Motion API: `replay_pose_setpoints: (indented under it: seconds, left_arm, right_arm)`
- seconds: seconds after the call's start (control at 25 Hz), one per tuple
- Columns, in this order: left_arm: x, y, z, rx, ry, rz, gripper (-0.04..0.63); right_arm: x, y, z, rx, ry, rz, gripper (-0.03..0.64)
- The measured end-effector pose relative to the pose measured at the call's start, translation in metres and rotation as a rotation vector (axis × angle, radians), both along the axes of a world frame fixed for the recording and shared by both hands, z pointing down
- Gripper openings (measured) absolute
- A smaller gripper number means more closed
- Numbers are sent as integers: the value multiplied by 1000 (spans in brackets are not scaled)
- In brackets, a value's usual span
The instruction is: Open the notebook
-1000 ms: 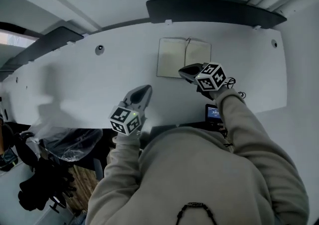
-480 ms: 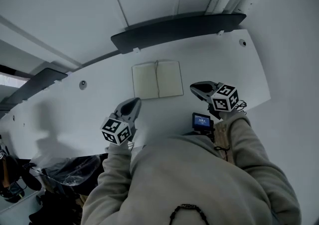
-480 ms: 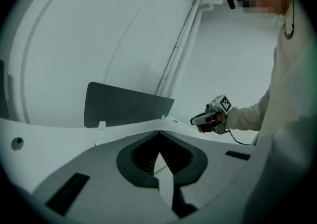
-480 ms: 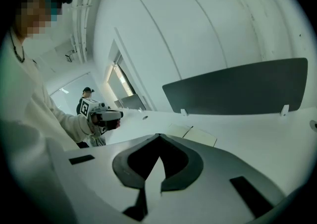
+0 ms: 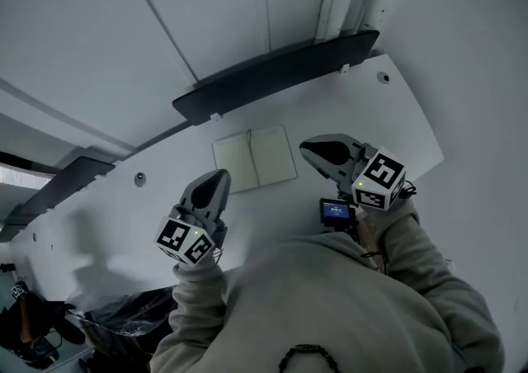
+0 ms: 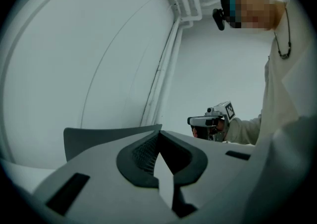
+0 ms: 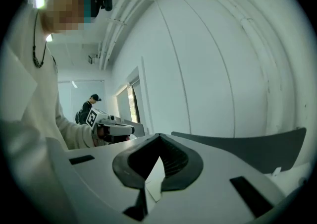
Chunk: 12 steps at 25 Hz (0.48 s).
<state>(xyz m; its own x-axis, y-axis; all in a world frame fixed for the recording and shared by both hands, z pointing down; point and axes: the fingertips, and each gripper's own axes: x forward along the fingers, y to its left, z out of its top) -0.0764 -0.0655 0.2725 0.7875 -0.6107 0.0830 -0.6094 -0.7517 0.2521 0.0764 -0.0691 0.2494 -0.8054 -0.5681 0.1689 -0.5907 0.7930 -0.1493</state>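
The notebook (image 5: 254,159) lies open and flat on the white table (image 5: 346,107), showing two blank cream pages. Both grippers are lifted off the table and hold nothing. In the head view my left gripper (image 5: 216,177) hangs just left of the notebook's near corner, jaws shut. My right gripper (image 5: 307,147) is to the right of the notebook, also shut. Each gripper view looks level across the room: the left gripper (image 6: 159,133) points toward the right gripper (image 6: 210,119), and the right gripper (image 7: 159,135) faces the left gripper (image 7: 111,128). Neither gripper view shows the notebook.
A dark curved ledge (image 5: 272,70) runs along the table's far edge under a white wall. A small device with a lit screen (image 5: 335,212) sits at the near edge by my right sleeve. Another person (image 7: 89,106) stands far off.
Both grippers have risen off the table. The right one left the notebook's right page and now sits to the right of it. The notebook stays open.
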Motion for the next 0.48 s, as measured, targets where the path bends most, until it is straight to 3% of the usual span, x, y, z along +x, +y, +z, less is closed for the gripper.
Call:
replay_pose_setpoints:
  seconds: [0.16, 0.32, 0.48]
  left_arm:
    - [8, 1, -17, 65, -2, 22, -2]
    - [11, 8, -12, 54, -3, 56, -2]
    - [3, 10, -11, 50, -15, 37, -2]
  right_arm:
    - [-3, 4, -28, 63, -12, -1, 21]
    - [-7, 9, -39, 85, 2, -1, 20]
    - [-11, 11, -41, 80, 0, -11, 21]
